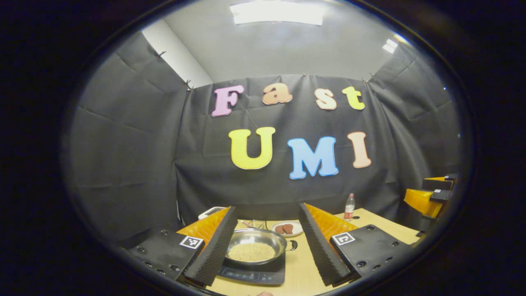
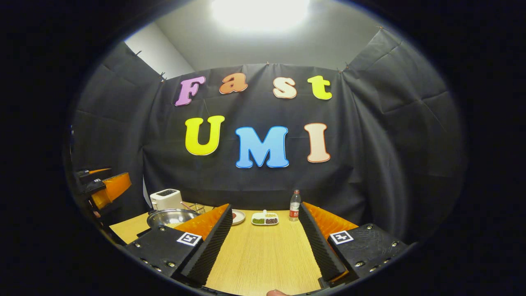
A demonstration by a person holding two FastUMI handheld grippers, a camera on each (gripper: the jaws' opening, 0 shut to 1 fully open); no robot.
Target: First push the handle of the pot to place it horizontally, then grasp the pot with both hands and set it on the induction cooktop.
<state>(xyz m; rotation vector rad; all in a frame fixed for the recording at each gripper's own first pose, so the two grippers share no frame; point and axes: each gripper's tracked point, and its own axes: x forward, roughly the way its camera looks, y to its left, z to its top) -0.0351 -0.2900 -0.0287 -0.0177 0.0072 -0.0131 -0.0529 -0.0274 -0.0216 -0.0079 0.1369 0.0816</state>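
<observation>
I see the pot sitting on the induction cooktop, its handle pointing right, between my left gripper fingers, spread wide. Behind it sits a plate; a bottle stands farther right. My right gripper gapes over bare table.

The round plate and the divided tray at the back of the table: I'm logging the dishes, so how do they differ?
The round plate is circular and holds brown pieces; the divided tray is rectangular, with green, pale and dark fillings in separate sections. The plate sits just behind the pot; the tray lies beside the bottle. Both are white and rest on the wooden table.
</observation>
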